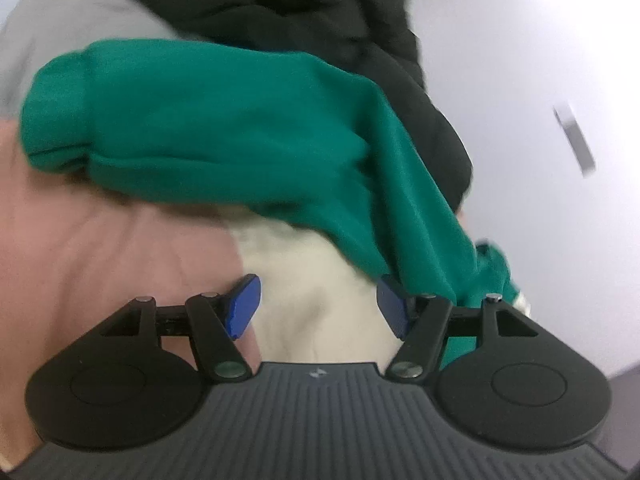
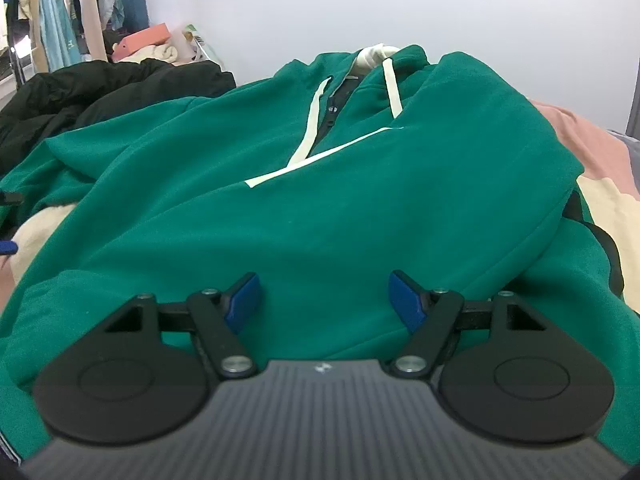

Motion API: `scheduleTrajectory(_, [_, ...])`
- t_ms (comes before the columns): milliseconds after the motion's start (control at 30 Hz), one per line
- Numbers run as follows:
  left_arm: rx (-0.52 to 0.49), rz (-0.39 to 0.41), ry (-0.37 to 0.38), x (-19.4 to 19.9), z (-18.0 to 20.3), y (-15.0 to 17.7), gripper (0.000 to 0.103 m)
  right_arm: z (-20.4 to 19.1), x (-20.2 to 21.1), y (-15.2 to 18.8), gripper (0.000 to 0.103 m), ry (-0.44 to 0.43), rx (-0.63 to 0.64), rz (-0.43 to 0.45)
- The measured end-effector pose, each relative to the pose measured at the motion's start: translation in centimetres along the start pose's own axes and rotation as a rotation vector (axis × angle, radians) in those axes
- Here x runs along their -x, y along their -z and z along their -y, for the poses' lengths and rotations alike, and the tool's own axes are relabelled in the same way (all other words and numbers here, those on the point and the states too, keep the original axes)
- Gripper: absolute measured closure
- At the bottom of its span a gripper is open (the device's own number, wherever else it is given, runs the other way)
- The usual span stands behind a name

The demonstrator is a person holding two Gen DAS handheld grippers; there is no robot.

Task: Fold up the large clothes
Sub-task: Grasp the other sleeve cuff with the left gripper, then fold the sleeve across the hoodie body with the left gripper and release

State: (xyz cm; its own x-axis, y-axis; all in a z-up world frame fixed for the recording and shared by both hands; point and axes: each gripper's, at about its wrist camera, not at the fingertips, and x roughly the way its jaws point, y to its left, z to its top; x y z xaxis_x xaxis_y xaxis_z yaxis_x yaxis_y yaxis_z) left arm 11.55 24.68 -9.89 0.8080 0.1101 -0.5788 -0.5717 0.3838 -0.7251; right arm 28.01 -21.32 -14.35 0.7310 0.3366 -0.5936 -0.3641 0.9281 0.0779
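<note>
I had the green zip hoodie (image 2: 320, 208) front-up for folding; left gripper (image 1: 318, 306) by its sleeve (image 1: 192, 120), right gripper (image 2: 322, 300) over its hem, both jaws spread, empty.

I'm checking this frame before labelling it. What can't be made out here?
- Left wrist view: the green fleece sleeve is motion-blurred, and its cuff detail is unreadable.
- Left wrist view: the black padded jacket is cut off by the top edge.
- Right wrist view: the green zip hoodie has its hem hidden behind the open right gripper.
</note>
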Motion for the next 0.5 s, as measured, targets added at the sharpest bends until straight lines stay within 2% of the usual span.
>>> scheduleTrajectory(133, [0.164,-0.008,0.049,-1.0,-2.5,-1.5,0.033,0.0,0.0,0.0,0.030,0.003,0.001,0.001])
scheduleTrajectory(233, [0.207,0.045,0.073,-1.7,-3.5,-2.6,0.033,0.1,0.0,0.0,0.030,0.007,-0.004,0.002])
scheduleTrajectory(400, [0.260,0.174,0.040,-2.1,-4.8,-5.1,0.033,0.2,0.3,0.2,0.030,0.010,-0.016,0.009])
scheduleTrajectory(500, [0.259,0.184,-0.018,-2.9,-5.2,-7.3,0.034,0.2,0.2,0.2,0.030,0.011,-0.015,0.012])
